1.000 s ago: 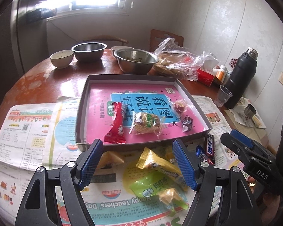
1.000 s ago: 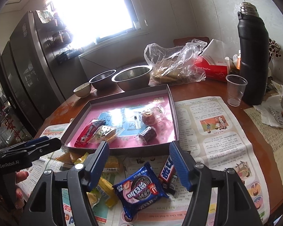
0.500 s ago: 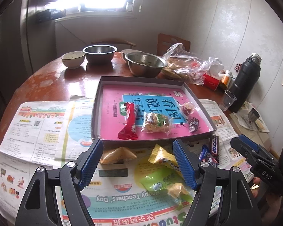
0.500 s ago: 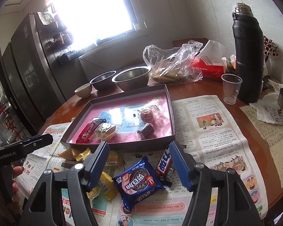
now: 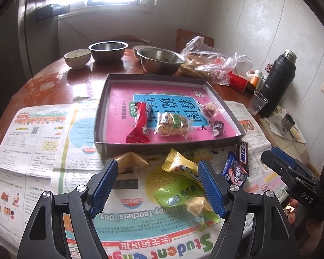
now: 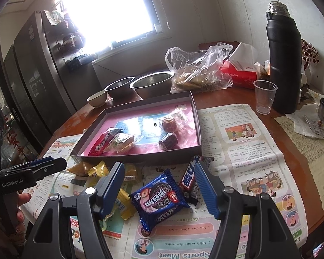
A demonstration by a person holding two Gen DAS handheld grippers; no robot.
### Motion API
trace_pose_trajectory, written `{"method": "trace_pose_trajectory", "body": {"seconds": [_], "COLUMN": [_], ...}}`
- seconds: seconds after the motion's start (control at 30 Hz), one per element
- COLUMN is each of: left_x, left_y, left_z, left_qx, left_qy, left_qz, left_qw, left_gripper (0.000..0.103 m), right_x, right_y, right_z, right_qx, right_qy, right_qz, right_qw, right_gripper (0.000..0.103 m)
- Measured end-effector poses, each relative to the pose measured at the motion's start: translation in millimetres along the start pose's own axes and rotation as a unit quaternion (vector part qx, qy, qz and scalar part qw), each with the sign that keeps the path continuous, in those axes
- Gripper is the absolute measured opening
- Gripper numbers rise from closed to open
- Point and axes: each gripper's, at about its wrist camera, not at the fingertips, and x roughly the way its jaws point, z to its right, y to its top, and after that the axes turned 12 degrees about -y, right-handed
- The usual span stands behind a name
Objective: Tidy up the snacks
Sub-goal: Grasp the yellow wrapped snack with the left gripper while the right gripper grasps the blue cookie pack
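I hold both grippers above the near edge of the round table [image 5: 54, 79], which is covered with newspaper [image 5: 43, 142]. The left gripper [image 5: 157, 185] has its jaws standing wide with nothing between the pads; below it lie a yellow packet [image 5: 179, 164], a green packet [image 5: 179, 193] and a pale folded wrapper [image 5: 131, 161], all loose on the newspaper. The right gripper [image 6: 159, 191] is also open, at a moderate gap, gripping nothing; under it lies a blue cookie packet [image 6: 159, 198], and just beside that a dark chocolate bar [image 6: 190, 179], apart from both pads.

The shallow box [image 6: 138, 158] sits further in on the table, its floor lined with a pink printed sheet. Inside I count four snacks: a red bar [image 5: 139, 123], a clear-wrapped cake [image 5: 172, 124], a small round cake in clear wrap [image 5: 209, 109] and a dark foil sweet [image 5: 217, 127].

Beyond the box stand two steel bowls [image 5: 161, 60], a small pale bowl [image 5: 77, 57] and a plastic bag [image 6: 198, 69]. A black flask [image 6: 284, 64] and a plastic cup [image 6: 264, 96] stand to the right.
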Motion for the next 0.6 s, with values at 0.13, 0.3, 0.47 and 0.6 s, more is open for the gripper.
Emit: {"method": "trace_pose_trajectory", "body": {"seconds": [0.13,0.3,0.47,0.6], "left_x": [3.1,6.3,9.7,14.2], "left_y": [-3.2,-6.7,-9.5,-11.7], "left_z": [1.9,3.9,6.3,7.0], "left_qx": [0.000,0.001,0.003,0.002], "left_qy": [-0.007,-0.011,-0.016,-0.022], "left_qz": [-0.007,-0.012,-0.020,-0.027], "left_qw": [1.0000,0.9999,0.9997,0.9994], "left_gripper": [0.078,0.078,0.078,0.078], "right_x": [0.0,0.4,0.6,2.1], "right_y": [-2.6,-5.5,-8.6,-10.9], "right_z": [0.5,0.3,-1.1,-2.8], "right_qx": [-0.001,-0.002,-0.008,-0.013], "right_qy": [0.001,0.004,0.004,0.005], "right_qz": [-0.003,-0.008,-0.011,-0.015], "right_qw": [1.000,1.000,1.000,1.000], "right_gripper": [0.067,0.067,0.067,0.067]}}
